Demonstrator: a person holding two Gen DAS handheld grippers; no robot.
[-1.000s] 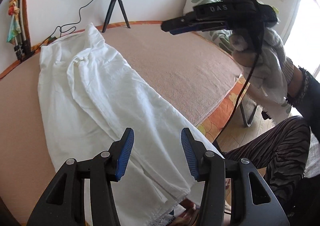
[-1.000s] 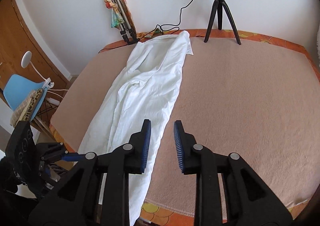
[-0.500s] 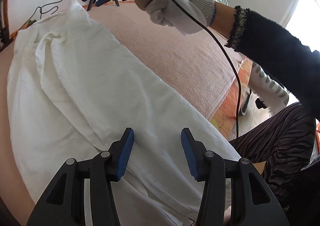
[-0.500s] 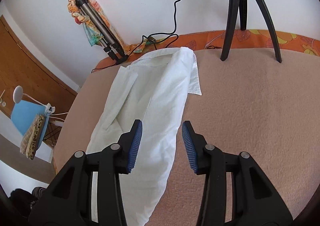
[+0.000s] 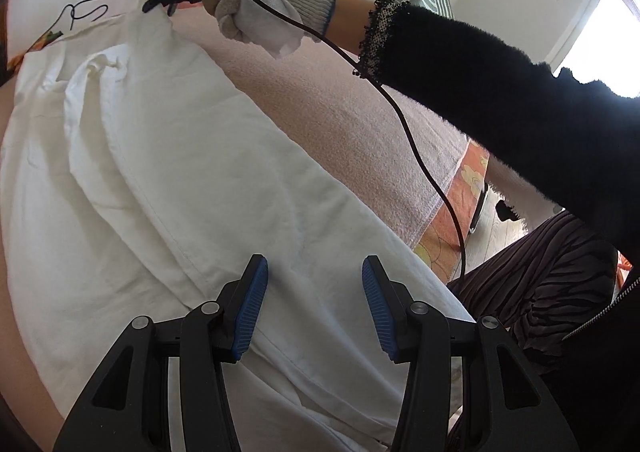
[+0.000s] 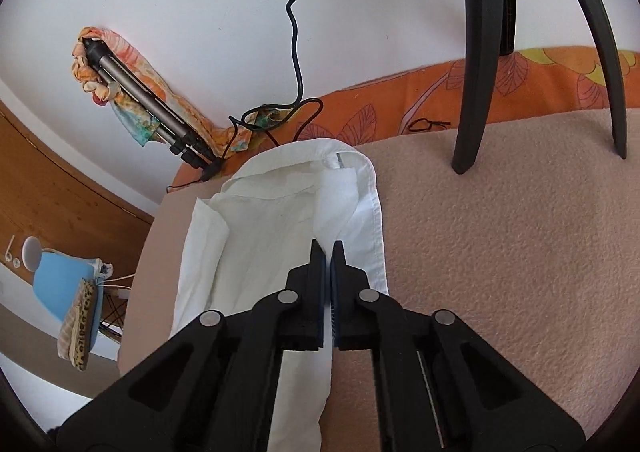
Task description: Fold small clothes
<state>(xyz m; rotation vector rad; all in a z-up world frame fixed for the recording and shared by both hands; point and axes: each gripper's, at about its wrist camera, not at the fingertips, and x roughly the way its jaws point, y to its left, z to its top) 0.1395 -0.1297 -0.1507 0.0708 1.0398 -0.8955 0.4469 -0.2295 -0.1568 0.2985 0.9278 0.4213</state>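
Note:
A long white shirt [image 5: 160, 172] lies stretched over the peach blanket [image 5: 320, 112]. My left gripper [image 5: 314, 268] hovers open just above its near end, with cloth below the blue pads but not pinched. At the far end, a gloved hand [image 5: 264, 4] holds my right gripper [image 5: 160, 6] at the collar corner. In the right wrist view, that gripper [image 6: 327, 248] is shut on a fold of the shirt [image 6: 260, 232] just below the collar, white cloth showing between the pads.
A black tripod leg [image 6: 476, 52] stands on the blanket [image 6: 500, 252] right of the collar. A folded tripod wrapped in a scarf [image 6: 140, 92] and a cable [image 6: 296, 32] lie by the wall. A person's dark sleeve [image 5: 500, 92] and striped trousers [image 5: 540, 284] are on the right.
The right gripper travelled out to the collar end and its jaws went from open to shut on the cloth. The left gripper sank a little closer to the shirt, still open.

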